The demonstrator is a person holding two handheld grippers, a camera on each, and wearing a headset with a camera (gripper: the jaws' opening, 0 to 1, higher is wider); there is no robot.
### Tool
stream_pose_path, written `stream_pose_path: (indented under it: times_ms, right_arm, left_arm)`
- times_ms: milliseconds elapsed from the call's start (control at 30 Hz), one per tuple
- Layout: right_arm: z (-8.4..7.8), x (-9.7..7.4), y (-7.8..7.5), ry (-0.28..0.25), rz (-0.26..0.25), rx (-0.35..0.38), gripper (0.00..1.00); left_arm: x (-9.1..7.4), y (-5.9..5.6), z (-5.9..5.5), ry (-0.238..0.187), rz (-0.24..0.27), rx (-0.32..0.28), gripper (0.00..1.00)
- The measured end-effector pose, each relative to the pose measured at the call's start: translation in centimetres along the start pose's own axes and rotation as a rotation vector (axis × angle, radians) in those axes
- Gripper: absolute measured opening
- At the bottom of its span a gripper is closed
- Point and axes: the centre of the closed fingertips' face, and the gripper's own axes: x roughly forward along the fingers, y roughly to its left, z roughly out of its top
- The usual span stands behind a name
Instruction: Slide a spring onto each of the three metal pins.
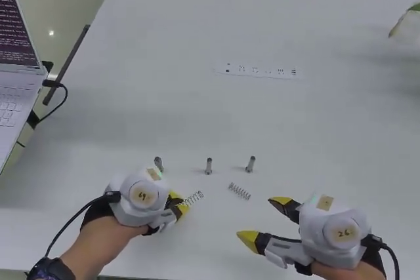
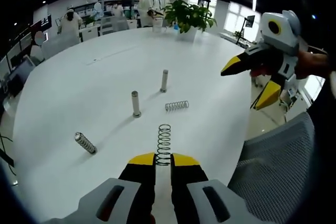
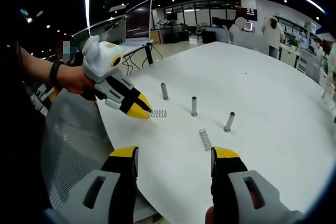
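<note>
Three short metal pins stand in a row on the white table [image 1: 197, 44]. The left pin [image 1: 158, 163] [image 2: 85, 142] [image 3: 164, 91] has a spring coiled around it. The middle pin [image 1: 209, 165] [image 2: 136, 103] [image 3: 193, 106] and the right pin [image 1: 250, 163] [image 2: 164, 80] [image 3: 229, 121] are bare. My left gripper [image 1: 178, 204] [image 2: 163, 157] [image 3: 139, 109] is shut on one end of a spring [image 1: 193, 197] [image 2: 164, 141] [image 3: 158, 113], which points toward the pins. A loose spring [image 1: 239, 191] [image 2: 177, 106] [image 3: 205, 139] lies flat before the right pin. My right gripper [image 1: 265, 220] [image 3: 175, 153] [image 2: 245, 83] hangs open, with nothing between its fingers, near the table's front edge.
A laptop [image 1: 10, 44] sits on a side stand at the left, with a black cable [image 1: 56, 106] trailing from it. A white power strip [image 1: 259, 70] lies mid-table behind the pins. A potted plant [image 2: 191, 17] and several people are at the far end.
</note>
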Motion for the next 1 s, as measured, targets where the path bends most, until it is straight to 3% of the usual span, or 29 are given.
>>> stream_pose_path:
  times_ms: [167, 500, 1000]
  right_arm:
    - [0.4, 0.2, 0.3, 0.004, 0.008, -0.011, 0.54]
    - [0.7, 0.5, 0.9, 0.001, 0.021, -0.016, 0.52]
    - [1.0, 2.1, 2.9, 0.022, 0.108, -0.055, 0.47]
  left_arm:
    - [-0.6, -0.4, 0.3, -0.014, -0.010, 0.008, 0.03]
    - [-2.1, 0.0, 0.0, -0.017, -0.017, 0.034, 0.03]
    - [-3.9, -0.5, 0.1, -0.025, -0.035, 0.077, 0.03]
